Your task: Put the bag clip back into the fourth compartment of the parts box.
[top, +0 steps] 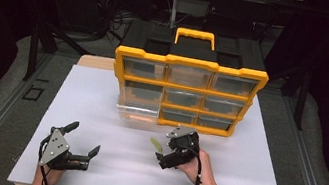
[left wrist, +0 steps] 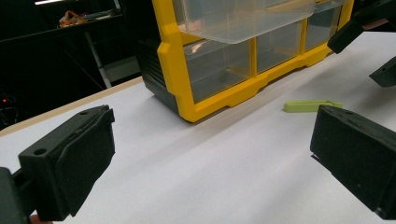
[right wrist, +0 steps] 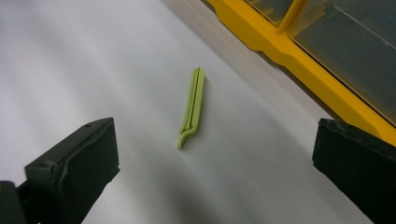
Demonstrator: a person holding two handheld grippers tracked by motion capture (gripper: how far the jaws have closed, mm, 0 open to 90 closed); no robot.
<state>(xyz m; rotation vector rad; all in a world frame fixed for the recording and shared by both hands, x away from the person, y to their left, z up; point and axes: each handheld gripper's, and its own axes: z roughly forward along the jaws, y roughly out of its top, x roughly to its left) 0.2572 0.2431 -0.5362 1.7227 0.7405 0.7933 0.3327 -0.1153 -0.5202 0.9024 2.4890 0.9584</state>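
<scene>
While both jaws gape, slim green plastic clip, smooth white board, flat.

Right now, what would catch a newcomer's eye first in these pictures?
The yellow drawer organizer stands at the back of the white table, with one clear drawer on its left side pulled out. In front of it a small green clip lies flat, with the open right gripper right beside it.

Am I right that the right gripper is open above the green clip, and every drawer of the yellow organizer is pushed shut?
Not quite. The right gripper is open above the green clip, but one drawer of the yellow organizer is pulled out, as the high view shows.
</scene>
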